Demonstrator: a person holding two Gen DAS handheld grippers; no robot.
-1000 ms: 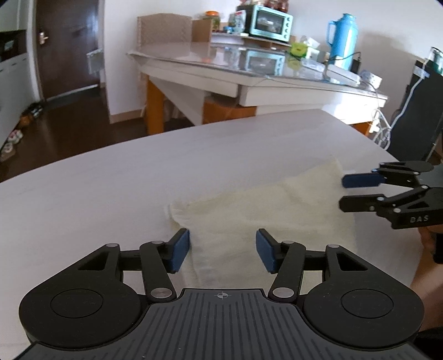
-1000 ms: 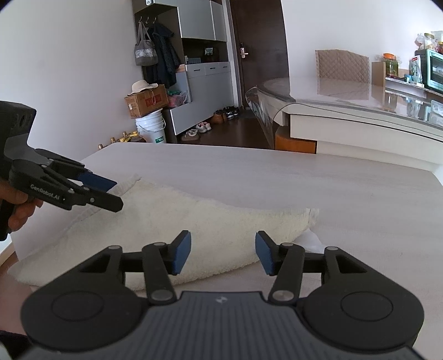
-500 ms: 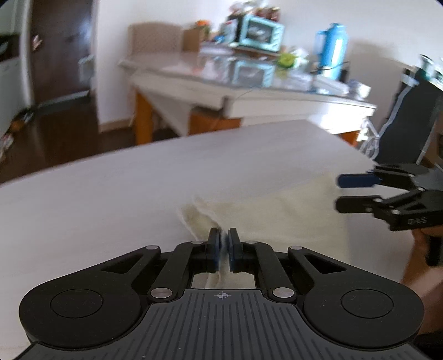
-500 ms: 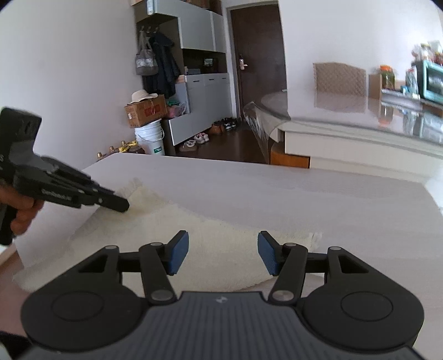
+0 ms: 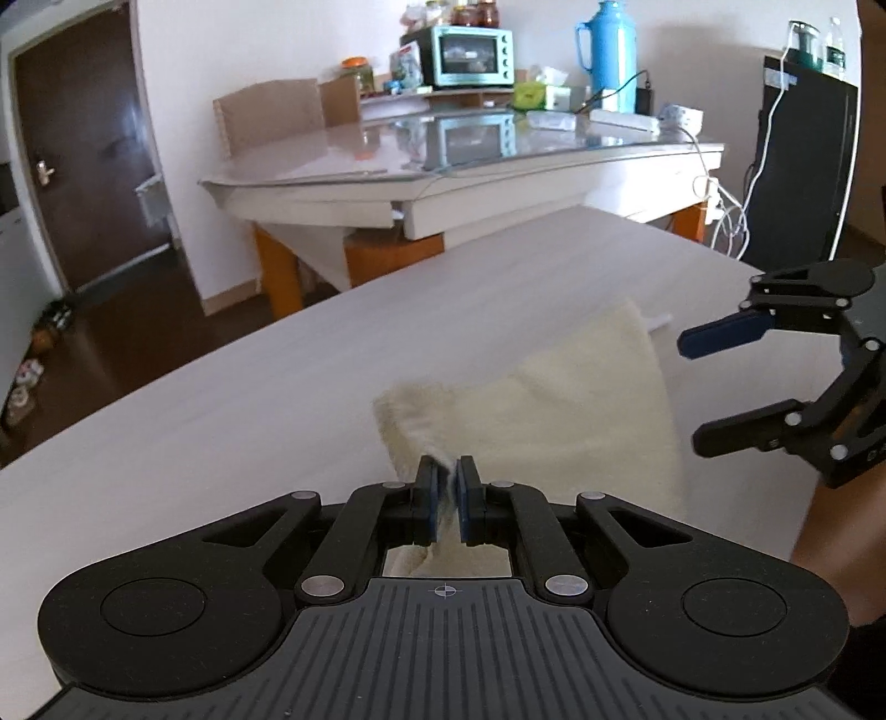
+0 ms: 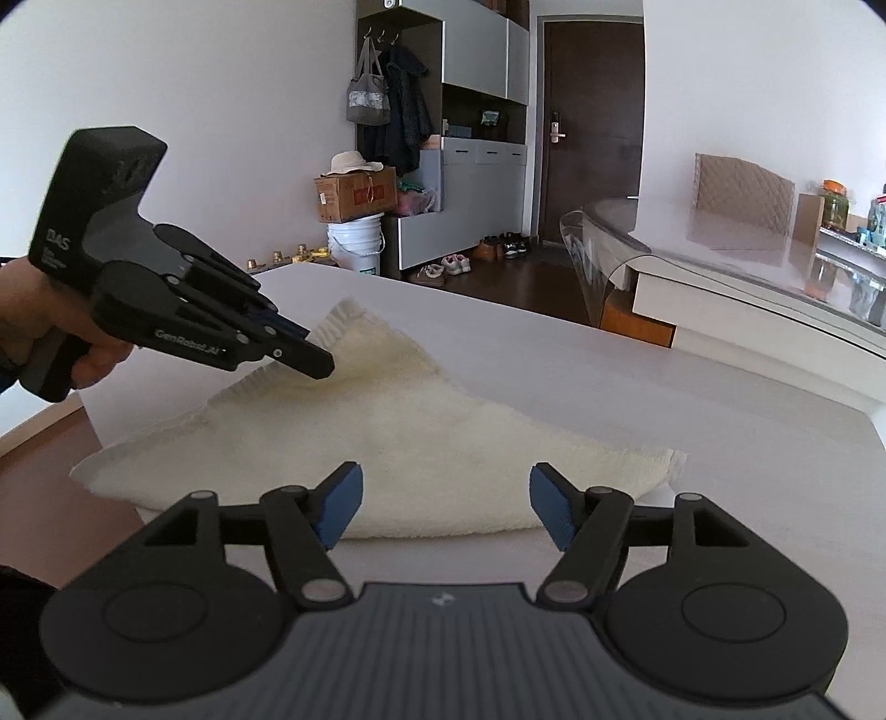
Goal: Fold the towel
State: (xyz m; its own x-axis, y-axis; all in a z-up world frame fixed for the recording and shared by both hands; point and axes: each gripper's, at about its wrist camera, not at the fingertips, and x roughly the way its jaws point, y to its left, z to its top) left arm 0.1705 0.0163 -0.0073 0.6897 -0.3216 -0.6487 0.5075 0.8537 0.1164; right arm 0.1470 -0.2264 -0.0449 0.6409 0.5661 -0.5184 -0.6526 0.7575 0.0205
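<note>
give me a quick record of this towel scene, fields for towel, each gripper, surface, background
towel: cream towel lying on the table, one corner lifted off the surface
left gripper: left gripper shut on the towel's corner; its jaws have just eased open slightly, cloth between the pads
right gripper: right gripper open, jaws have just been opening, hovering at the towel's near edge, nothing gripped
surface: pale table
background: glass-topped table with a teal toaster oven and a blue thermos
</note>
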